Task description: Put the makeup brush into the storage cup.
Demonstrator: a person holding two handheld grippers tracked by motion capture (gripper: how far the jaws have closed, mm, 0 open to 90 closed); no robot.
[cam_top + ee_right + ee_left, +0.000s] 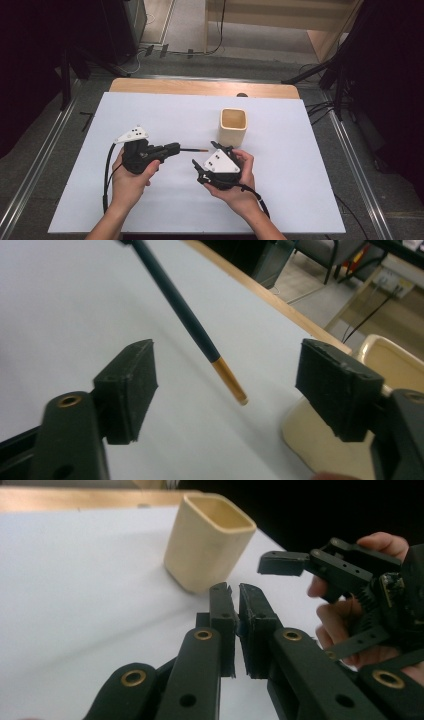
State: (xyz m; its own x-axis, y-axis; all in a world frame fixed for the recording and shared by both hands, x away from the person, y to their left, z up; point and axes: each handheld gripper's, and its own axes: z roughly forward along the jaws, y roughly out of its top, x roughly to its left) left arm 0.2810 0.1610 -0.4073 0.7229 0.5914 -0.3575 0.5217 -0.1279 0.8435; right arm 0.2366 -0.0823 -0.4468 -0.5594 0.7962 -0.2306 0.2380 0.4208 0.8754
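I see a white table (165,115) with a cream square cup (233,126) standing upright on its far middle, just beyond my right gripper (225,390). My left gripper (172,148) has its jaws pressed together, pinching a thin dark stick (192,149) that juts level toward the right gripper. The right gripper's jaws are spread wide with the stick's tan tip (230,382) hanging between them, touching neither pad

You work at a wooden table (150,86) under a white sheet (150,200). Grey floor (50,145) lies on both sides, with metal rails (357,165). At the far side, cables (215,47) trail past a pale wooden cabinet (320,42); darkness fills both far corners.
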